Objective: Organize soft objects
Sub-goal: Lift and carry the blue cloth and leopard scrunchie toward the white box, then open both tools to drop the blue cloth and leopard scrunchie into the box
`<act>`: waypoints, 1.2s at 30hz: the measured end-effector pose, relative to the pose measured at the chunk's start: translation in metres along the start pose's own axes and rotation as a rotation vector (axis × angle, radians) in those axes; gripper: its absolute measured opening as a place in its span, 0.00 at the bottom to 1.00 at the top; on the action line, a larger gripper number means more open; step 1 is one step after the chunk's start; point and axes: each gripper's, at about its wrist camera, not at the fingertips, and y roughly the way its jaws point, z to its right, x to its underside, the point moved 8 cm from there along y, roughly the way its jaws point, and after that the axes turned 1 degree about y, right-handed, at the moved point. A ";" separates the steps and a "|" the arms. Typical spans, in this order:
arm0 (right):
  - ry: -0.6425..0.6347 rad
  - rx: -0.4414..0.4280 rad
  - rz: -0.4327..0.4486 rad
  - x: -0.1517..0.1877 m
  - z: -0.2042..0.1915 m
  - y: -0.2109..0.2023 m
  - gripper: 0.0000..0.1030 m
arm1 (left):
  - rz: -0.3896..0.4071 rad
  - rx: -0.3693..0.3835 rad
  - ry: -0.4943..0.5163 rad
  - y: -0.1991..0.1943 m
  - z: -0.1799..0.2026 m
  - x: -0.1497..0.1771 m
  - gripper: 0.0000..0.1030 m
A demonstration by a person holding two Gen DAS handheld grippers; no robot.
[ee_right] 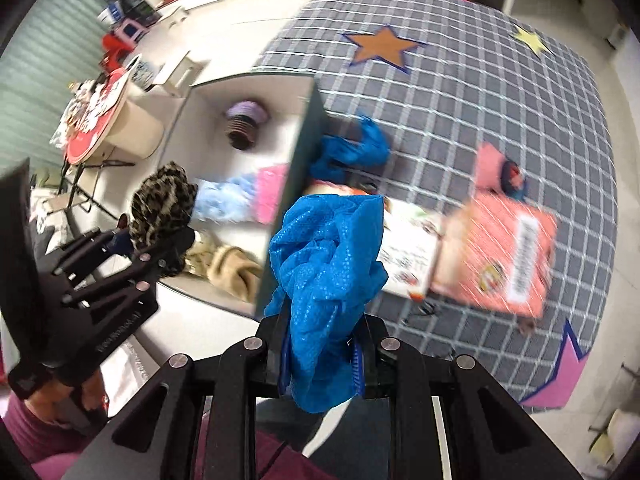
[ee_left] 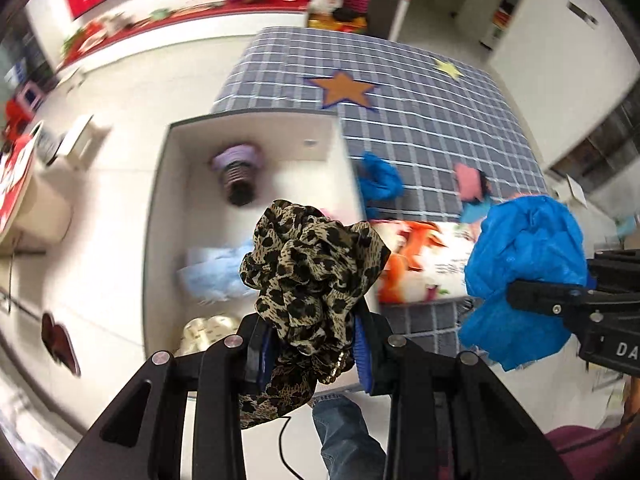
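Leopard-print scrunchie (ee_left: 312, 276) is pinched in the left claw (ee_left: 316, 354), blue cloth (ee_right: 324, 276) in the right claw (ee_right: 320, 364), both carried above the white box (ee_left: 256, 128) at frame centre, likely for dropping in.

Room surroundings: tiled floor, checked mat, wall furniture.

The pale glossy tiled floor (ee_left: 132, 80) carries a grey mat with a white grid pattern (ee_right: 500, 120), decorated with an orange star outlined in blue (ee_left: 346, 90) and a smaller yellow star (ee_right: 530, 42). A red-topped white ledge (ee_left: 168, 16) runs along the far wall. A white panelled door (ee_left: 568, 40) stands at the right. Lighting is bright and even; edges show motion blur.
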 end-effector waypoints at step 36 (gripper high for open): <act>-0.190 -0.007 -0.033 -0.096 -0.095 0.044 0.23 | -0.080 -0.084 -0.227 0.043 -0.070 0.004 0.35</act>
